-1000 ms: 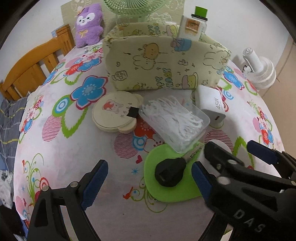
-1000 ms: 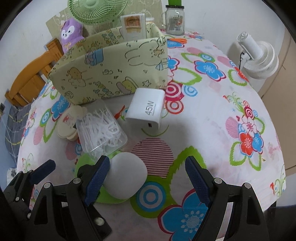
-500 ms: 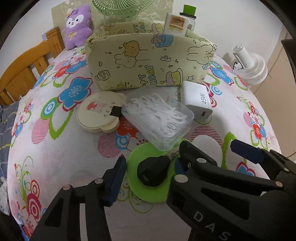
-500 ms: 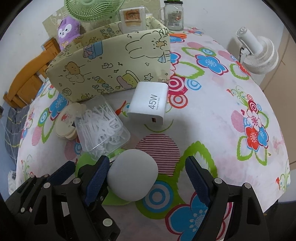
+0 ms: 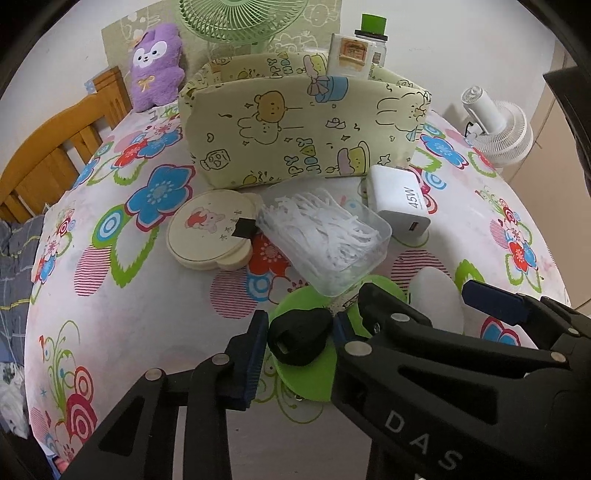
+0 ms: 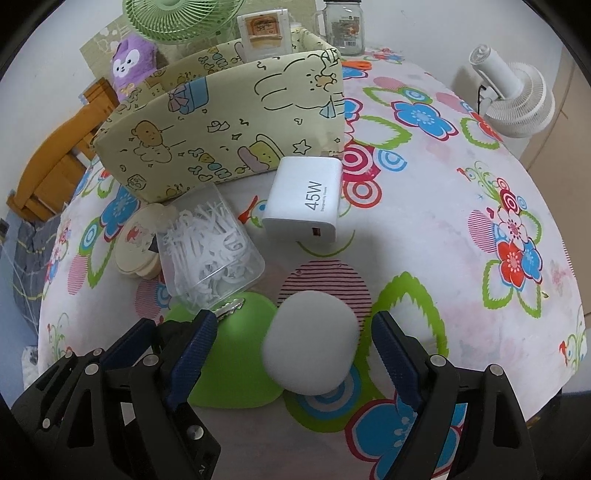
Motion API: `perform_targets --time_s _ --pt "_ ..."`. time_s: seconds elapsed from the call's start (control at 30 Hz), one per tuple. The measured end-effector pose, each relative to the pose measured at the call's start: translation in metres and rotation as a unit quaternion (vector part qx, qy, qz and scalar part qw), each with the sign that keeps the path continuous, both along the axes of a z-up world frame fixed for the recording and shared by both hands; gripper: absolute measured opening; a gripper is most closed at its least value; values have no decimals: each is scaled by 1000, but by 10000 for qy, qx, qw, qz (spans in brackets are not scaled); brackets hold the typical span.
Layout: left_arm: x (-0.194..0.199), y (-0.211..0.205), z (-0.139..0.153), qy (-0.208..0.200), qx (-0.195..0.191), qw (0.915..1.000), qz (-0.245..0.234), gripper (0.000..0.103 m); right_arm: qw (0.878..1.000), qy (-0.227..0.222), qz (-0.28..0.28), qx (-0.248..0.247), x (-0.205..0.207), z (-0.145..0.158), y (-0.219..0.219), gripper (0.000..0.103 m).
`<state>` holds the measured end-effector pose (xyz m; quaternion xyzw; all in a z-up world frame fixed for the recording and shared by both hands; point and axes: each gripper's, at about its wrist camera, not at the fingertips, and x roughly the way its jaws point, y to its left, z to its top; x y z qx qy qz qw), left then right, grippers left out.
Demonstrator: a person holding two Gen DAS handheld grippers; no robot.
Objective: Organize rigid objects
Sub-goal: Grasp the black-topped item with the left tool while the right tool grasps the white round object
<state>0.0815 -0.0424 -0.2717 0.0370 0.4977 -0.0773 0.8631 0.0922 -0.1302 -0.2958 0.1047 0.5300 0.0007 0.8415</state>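
with the left gripper (image 5: 299, 334) clamped on the black key (image 5: 298, 340) atop the green disc (image 5: 314, 373), lift straight, while the right gripper (image 6: 291, 339), jaws opening around the untouched white puck (image 6: 312, 341) beside the disc, waits.

Two fans (image 5: 240, 18) (green, white (image 5: 498, 133)), one charger (image 5: 400, 203), one key (image 5: 299, 338), one floss box (image 5: 325, 240), two claws (image 5: 297, 336) (image 6: 291, 347).

Bare desk (image 6: 443, 258) lay open at three o'clock. At twelve, the floss box (image 6: 210, 254), charger (image 6: 303, 201) and fabric organizer (image 6: 229, 125) blocked passage.
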Motion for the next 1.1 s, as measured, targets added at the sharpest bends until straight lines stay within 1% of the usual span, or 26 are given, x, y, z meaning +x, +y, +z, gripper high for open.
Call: perform_targets --time_s 0.23,0.5,0.53,0.57,0.6,0.63,0.67,0.7,0.87,0.97,1.1 --pt "0 6 0 34 1 9999 111 37 9999 83 -118 -79 1 -3 0 88" --pt "1 3 0 23 56 9999 137 37 9993 197 -313 42 1 -8 -8 87" --pt "2 2 0 31 58 9999 135 37 9992 223 -316 30 2 -8 -8 86" --pt "3 1 0 44 52 9999 134 37 9992 237 -332 2 3 -7 -9 79" --pt "3 1 0 50 49 9999 141 37 9990 241 -361 -61 3 -6 -9 68" --pt "4 0 0 55 30 9999 159 36 9990 246 -369 -102 3 -5 -10 65" --pt "5 -1 0 80 0 9998 182 36 9993 216 -309 -54 3 -4 -10 56" --pt "5 -1 1 91 -15 9998 201 36 9994 203 -261 -40 4 -3 -10 54" --pt "6 -5 1 142 -50 9996 221 36 9992 206 -280 -194 3 1 -13 53" --pt "6 -7 3 198 -160 9994 248 36 9992 136 -266 -279 1 5 -15 53" --pt "5 -13 10 126 -169 9996 210 36 9991 78 -278 -303 -1 12 -21 53"
